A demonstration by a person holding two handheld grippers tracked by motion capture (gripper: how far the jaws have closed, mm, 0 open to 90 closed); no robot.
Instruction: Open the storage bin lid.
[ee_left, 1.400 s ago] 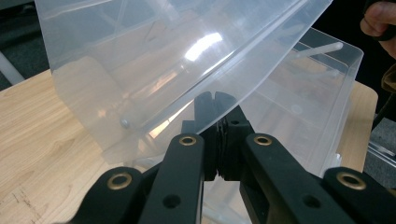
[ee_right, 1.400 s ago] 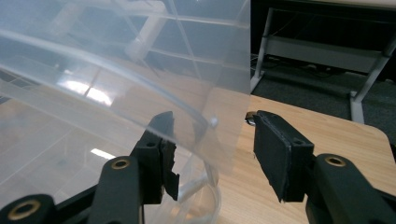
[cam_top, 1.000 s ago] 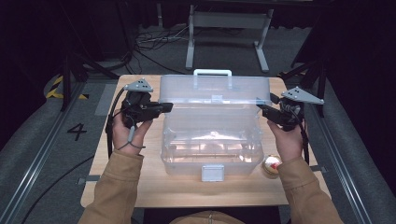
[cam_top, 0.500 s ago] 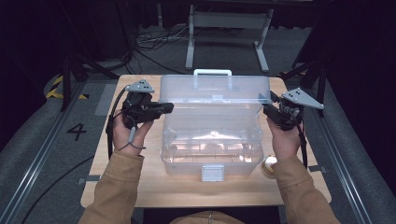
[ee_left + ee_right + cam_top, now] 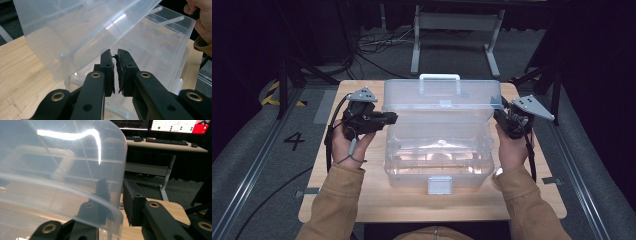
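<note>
A clear plastic toolbox (image 5: 437, 155) with a grey front latch (image 5: 439, 185) sits mid-table, its lid (image 5: 439, 97) tilted up on its back hinge, white handle (image 5: 439, 77) on top. My left gripper (image 5: 394, 118) is at the lid's left end. In the left gripper view its jaws (image 5: 114, 56) are pinched on the lid's edge (image 5: 75, 27), over the open base (image 5: 162, 50). My right gripper (image 5: 498, 116) is at the lid's right end. There the lid wall (image 5: 62, 170) runs between the jaws (image 5: 116, 192), one jaw inside and one outside.
The wooden table (image 5: 362, 200) has bare strips left, right and in front of the box. A metal stand (image 5: 457, 22) and cables lie on the floor behind. A desk with keyboards (image 5: 165, 143) stands farther off. The person's other hand (image 5: 200, 15) shows beyond the box.
Both hands have shifted slightly away from the person with the lid's ends, and the right forearm now covers a small round object by the box's front right corner.
</note>
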